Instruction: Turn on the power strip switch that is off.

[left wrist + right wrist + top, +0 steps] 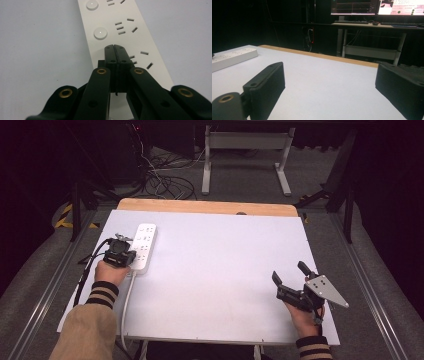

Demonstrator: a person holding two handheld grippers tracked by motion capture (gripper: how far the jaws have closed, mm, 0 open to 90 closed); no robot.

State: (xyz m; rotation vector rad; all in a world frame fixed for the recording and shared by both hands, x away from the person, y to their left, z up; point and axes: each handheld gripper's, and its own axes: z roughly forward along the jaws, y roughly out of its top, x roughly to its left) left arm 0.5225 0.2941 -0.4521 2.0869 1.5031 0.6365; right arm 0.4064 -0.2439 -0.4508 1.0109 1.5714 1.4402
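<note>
A white power strip (144, 245) lies at the left of the white table top (215, 270), its cable running off the front edge. My left gripper (121, 251) sits over the strip's near end. In the left gripper view the strip (120, 27) shows round buttons and socket slots, and my left gripper (115, 47) is shut, its tips pressed together just above the strip's surface with nothing between them. At the right front of the table my right gripper (290, 274) is held open. In the right gripper view its jaws stand wide apart over bare table, with the strip (232, 58) far off at the left.
A wooden strip (207, 206) edges the table's far side. Beyond it stand a white desk frame (245, 157) and loose cables (167, 182) on the floor. Monitors (377, 7) glow on a desk behind the table. Metal rails (47, 290) run along both sides.
</note>
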